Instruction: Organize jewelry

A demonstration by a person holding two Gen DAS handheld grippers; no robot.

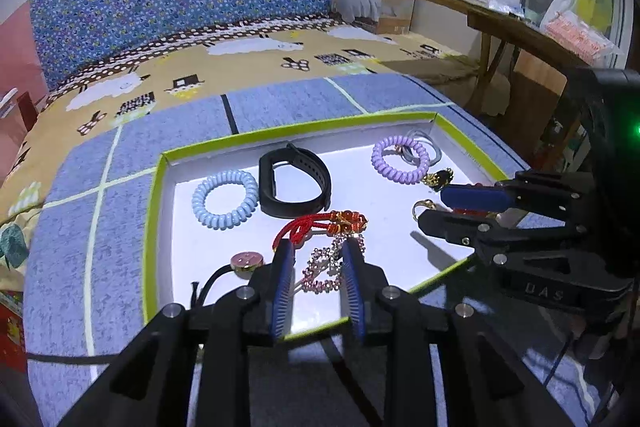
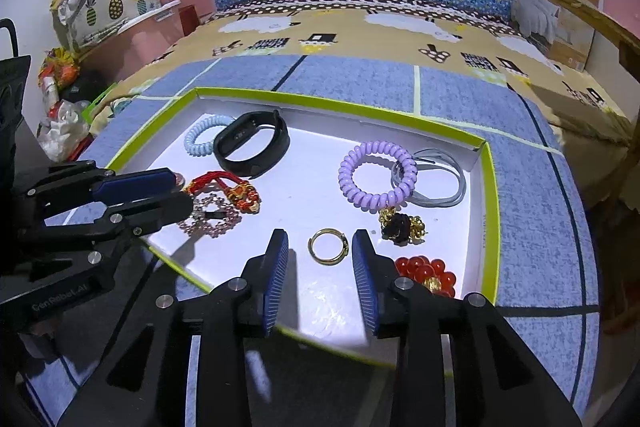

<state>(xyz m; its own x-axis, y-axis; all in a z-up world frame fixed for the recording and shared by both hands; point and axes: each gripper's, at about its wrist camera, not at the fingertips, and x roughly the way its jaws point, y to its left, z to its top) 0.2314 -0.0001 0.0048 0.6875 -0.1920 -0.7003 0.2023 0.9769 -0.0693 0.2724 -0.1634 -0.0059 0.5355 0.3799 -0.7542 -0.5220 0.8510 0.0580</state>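
Observation:
A green-rimmed white tray [image 1: 154,211] [image 2: 490,211] lies on a blue mat and holds the jewelry. My left gripper [image 1: 317,251] [image 2: 180,195] is open at the tray's near edge. A pink beaded bracelet [image 1: 320,267] [image 2: 218,217] lies between its fingers, just below a red cord bracelet [image 1: 316,227] [image 2: 228,189]. My right gripper [image 2: 320,243] [image 1: 432,209] is open too, and a gold ring [image 2: 328,246] [image 1: 423,206] lies flat between its pads without being pressed. A red bead bracelet [image 2: 426,273] is partly hidden behind the right finger.
The tray also holds a black fitness band [image 2: 252,147], a light blue spiral tie [image 1: 224,201], a purple spiral tie [image 2: 376,179], grey elastic bands [image 2: 440,179], a black-and-gold ornament [image 2: 400,225] and a gold button on a black cord [image 1: 247,261]. A wooden table [image 1: 520,27] stands to the right.

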